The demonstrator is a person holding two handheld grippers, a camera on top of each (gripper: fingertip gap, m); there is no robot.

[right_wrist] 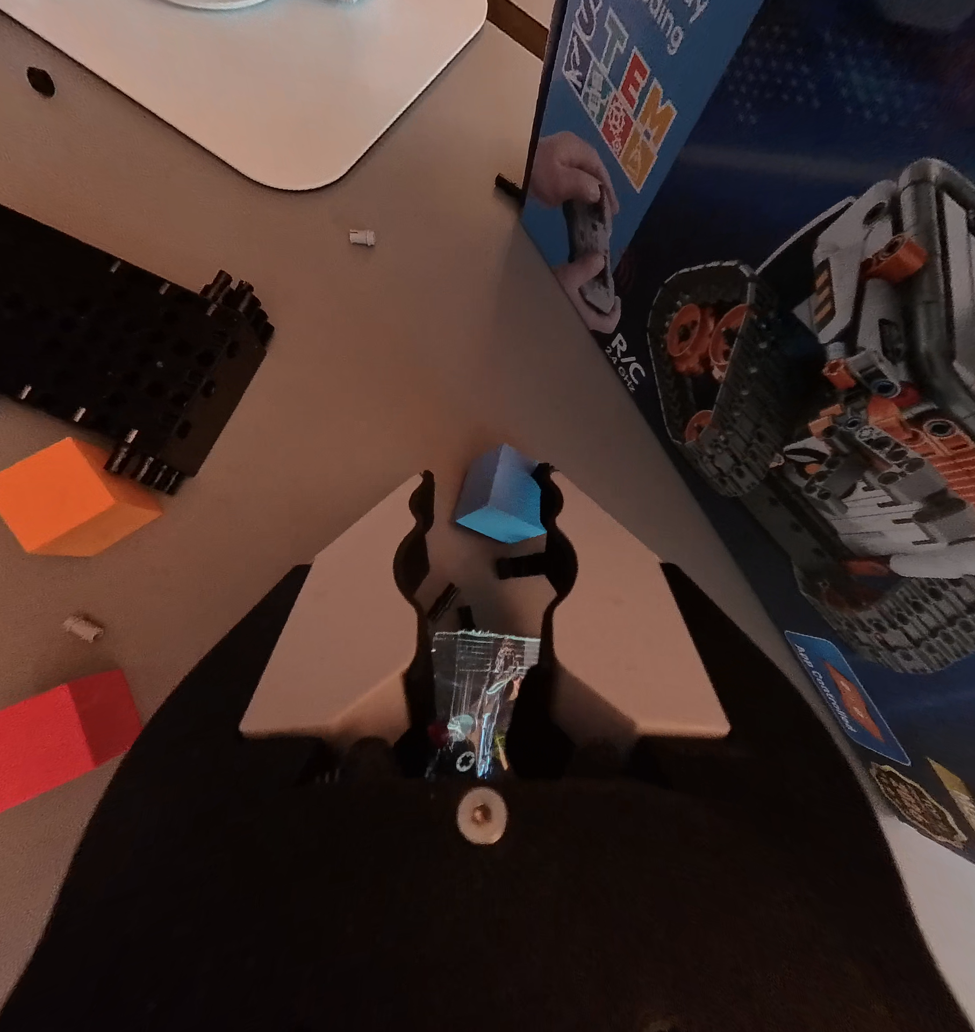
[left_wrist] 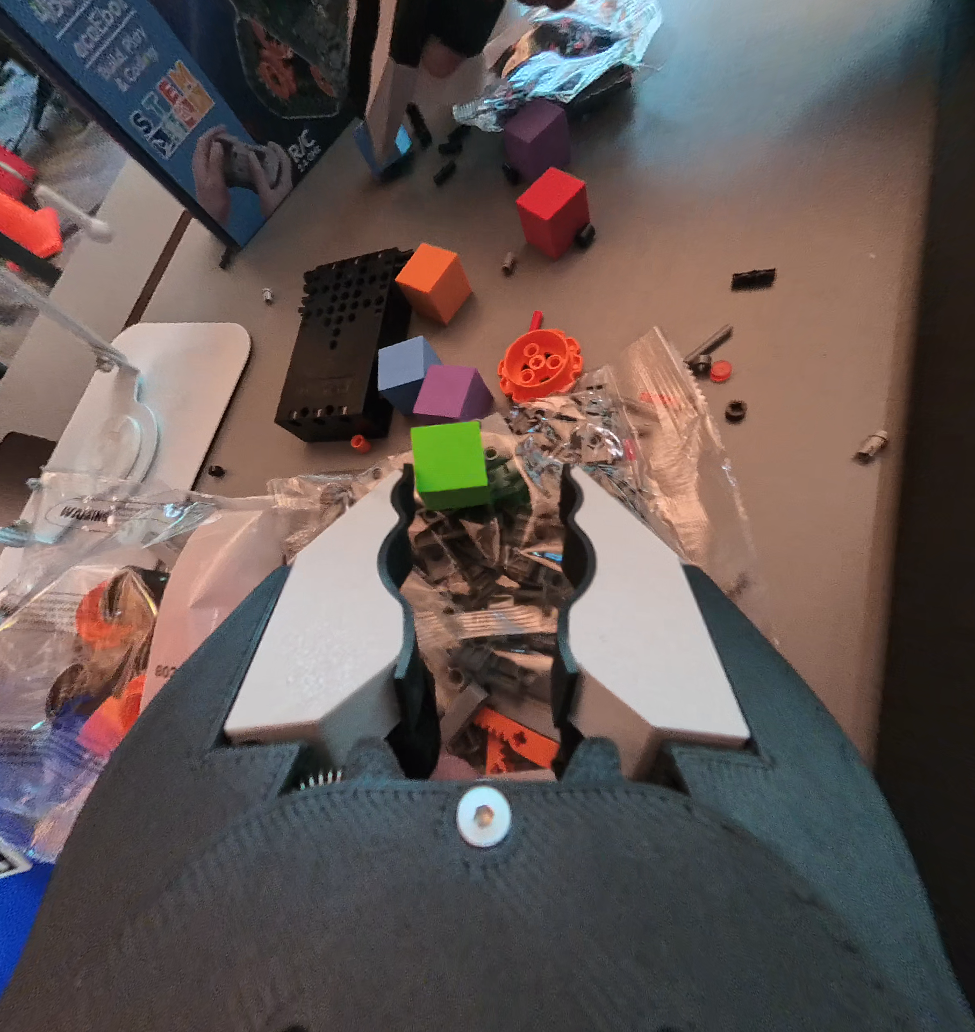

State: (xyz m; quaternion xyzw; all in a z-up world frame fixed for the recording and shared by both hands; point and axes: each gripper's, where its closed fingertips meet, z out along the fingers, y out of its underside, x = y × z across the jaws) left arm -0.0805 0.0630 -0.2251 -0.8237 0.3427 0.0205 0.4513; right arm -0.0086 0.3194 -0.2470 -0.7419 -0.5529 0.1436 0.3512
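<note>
My left gripper [left_wrist: 485,480] is open above a clear bag of small grey parts [left_wrist: 491,586]. A green cube [left_wrist: 449,463] lies on that bag, just past the left fingertip and between the jaws' tips, not gripped. My right gripper [right_wrist: 485,477] is open low over the table. A light blue cube [right_wrist: 502,497] sits tilted between its tips, against the right finger and apart from the left one. A small clear bag [right_wrist: 482,698] lies under the fingers' base. The right gripper also shows far off in the left wrist view [left_wrist: 385,128] with the blue cube [left_wrist: 401,139].
Orange [left_wrist: 435,282], red [left_wrist: 552,209], dark purple [left_wrist: 535,137], blue-grey [left_wrist: 404,371] and purple [left_wrist: 452,391] cubes, an orange wheel hub [left_wrist: 538,366] and a black perforated block [left_wrist: 340,346] lie on the table. A toy box [right_wrist: 809,335] stands right of my right gripper. Small pins lie scattered. Spacing between my two grippers at the tips: around 25 cm.
</note>
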